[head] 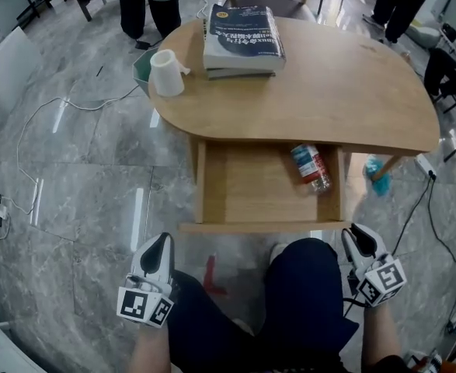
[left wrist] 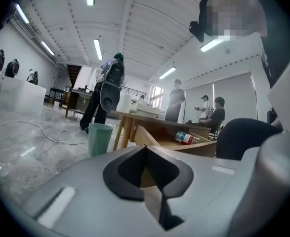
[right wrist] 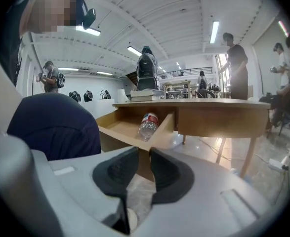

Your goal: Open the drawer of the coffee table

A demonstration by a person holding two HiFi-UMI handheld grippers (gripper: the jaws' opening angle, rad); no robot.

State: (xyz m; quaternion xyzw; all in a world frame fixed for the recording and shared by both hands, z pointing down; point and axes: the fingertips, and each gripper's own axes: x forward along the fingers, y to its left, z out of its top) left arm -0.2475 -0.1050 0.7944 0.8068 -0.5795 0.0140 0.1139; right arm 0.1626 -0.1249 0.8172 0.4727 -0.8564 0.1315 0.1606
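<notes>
Standing open under the coffee table (head: 328, 92), the drawer (head: 262, 226) juts out toward the person, its front edge just ahead of their knees. 1 plastic bottle (head: 311, 167) lies on its side in the drawer's back right corner, near the right wall. On the tabletop sit a stack of 2 books (head: 241, 39) and, to their left, a white cup (head: 165, 72). A green bin (head: 140, 67) stands on the floor beside the table's far left edge.

Both grippers are held low on either side of the person's legs, clear of the drawer and touching nothing. The left gripper (head: 159, 249) has its jaws pressed together with nothing between them. The right gripper (head: 360, 239) has its jaws a narrow gap apart, also empty, and points toward the drawer's right front corner.
</notes>
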